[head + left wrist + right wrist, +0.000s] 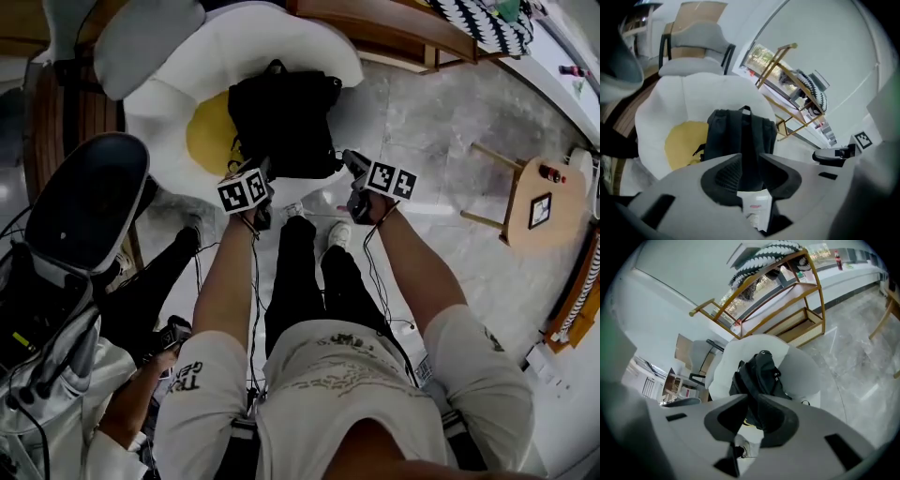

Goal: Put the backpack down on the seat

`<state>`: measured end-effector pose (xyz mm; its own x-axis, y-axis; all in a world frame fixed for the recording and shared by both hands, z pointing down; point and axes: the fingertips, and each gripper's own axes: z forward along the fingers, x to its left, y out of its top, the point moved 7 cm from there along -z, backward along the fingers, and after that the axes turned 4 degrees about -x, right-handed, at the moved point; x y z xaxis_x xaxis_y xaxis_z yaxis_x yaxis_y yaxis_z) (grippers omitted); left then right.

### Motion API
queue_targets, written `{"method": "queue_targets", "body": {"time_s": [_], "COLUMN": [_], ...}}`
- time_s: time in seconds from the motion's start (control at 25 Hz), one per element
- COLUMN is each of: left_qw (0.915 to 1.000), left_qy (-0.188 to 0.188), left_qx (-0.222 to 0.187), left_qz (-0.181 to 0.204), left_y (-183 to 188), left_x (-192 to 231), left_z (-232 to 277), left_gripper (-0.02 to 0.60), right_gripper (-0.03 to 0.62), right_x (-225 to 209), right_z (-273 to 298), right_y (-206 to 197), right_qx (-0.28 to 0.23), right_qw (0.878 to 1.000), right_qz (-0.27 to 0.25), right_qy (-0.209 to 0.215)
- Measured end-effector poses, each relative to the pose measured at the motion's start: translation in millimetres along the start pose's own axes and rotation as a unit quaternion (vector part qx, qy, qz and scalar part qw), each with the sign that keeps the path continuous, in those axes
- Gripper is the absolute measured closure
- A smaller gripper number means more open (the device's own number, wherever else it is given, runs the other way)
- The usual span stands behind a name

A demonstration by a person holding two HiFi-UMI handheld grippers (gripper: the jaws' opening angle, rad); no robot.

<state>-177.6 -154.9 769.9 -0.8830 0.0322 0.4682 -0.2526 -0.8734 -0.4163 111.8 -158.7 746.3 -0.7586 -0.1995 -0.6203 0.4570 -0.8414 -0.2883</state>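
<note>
The backpack is sitting on the seat, partly over the cushion that is lying at its left. The left gripper and the right gripper are hanging side by side at the backpack's near edge. A shelf is standing behind the seat, and a side table well to the right.

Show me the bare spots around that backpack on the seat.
Free: the yellow cushion left of the backpack, the white seat rim behind it, and floor between seat and round table. Crowded: the seat's front, by the left gripper and right gripper.
</note>
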Motion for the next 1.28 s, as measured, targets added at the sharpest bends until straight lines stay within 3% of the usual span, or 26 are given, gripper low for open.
{"method": "queue_targets", "body": {"time_s": [0.12, 0.32, 0.48, 0.6, 0.84, 1.04, 1.2, 1.28], "left_qw": [0.9975, 0.9913, 0.9879, 0.9793, 0.9405, 0.9182, 0.8785, 0.8638], "left_qy": [0.000, -0.005, -0.008, -0.010, 0.005, -0.034, -0.048, -0.052], "left_qx": [-0.055, -0.125, -0.150, -0.189, -0.288, -0.328, -0.387, -0.413], "left_qz": [0.045, 0.041, 0.040, 0.072, 0.180, 0.219, 0.276, 0.284], "left_y": [12.0, 22.5, 29.5, 39.3, 38.8, 40.9, 50.0, 40.5], "left_x": [-35.5, -92.1, -138.1, -170.0, -251.3, -314.6, -369.9, -386.4], "left_z": [-30.3, -96.8, -142.0, -179.5, -263.2, -305.0, -365.7, -395.3], "left_gripper": [0.542, 0.560, 0.560, 0.560, 0.560, 0.560, 0.560, 0.560], "right_gripper": [0.539, 0.557, 0.565, 0.566, 0.566, 0.566, 0.566, 0.566], "right_x": [22.3, 59.5, 88.8, 114.0, 165.4, 198.2, 228.5, 234.1], "right_z": [-25.9, -80.3, -131.9, -170.6, -268.3, -335.4, -405.5, -438.4], "right_y": [5.7, 8.3, 21.7, 36.4, 50.5, 54.8, 54.0, 44.3], "right_qx": [-0.023, -0.041, -0.065, -0.118, -0.271, -0.329, -0.381, -0.398], "right_qw": [0.999, 0.994, 0.984, 0.963, 0.895, 0.849, 0.817, 0.807], "right_qz": [-0.020, -0.046, -0.138, -0.228, -0.348, -0.405, -0.417, -0.415], "right_qy": [0.025, 0.086, 0.093, 0.077, 0.063, 0.086, 0.119, 0.136]}}
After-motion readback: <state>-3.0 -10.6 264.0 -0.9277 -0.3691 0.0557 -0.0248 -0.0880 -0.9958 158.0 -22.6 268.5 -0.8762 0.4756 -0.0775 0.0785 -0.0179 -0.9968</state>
